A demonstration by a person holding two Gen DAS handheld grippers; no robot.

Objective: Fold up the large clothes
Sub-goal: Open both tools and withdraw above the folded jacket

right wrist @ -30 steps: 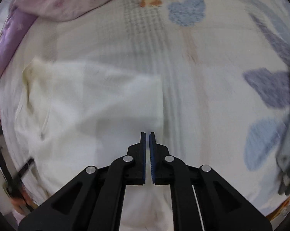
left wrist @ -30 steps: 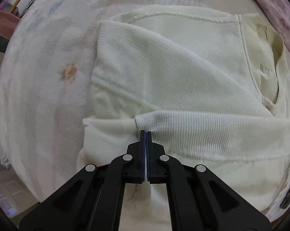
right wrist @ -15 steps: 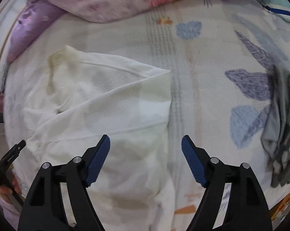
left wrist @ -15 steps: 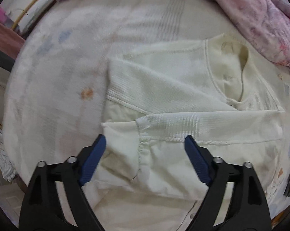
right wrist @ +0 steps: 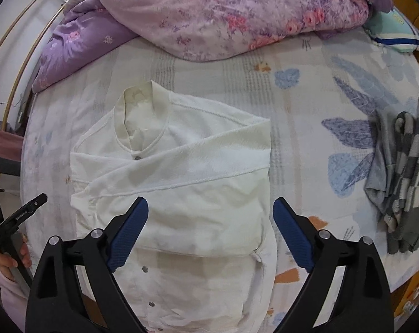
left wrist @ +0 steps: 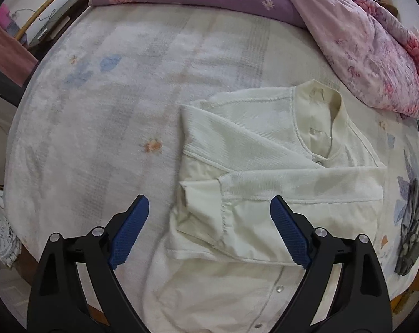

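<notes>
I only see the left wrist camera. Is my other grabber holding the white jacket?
Observer: No. The right gripper hangs above the white jacket, its jaws opening, with nothing pinched between them.
Operator: What's that tiny blue-green bit at my right edge?
Observer: A turquoise pillow with a blue stripe, at the bed's far corner beyond the grey checked cloth.
Operator: Can you see who's holding my grabber?
Observer: Only a hand in a pink sleeve, gripping the left gripper by its black body.
</notes>
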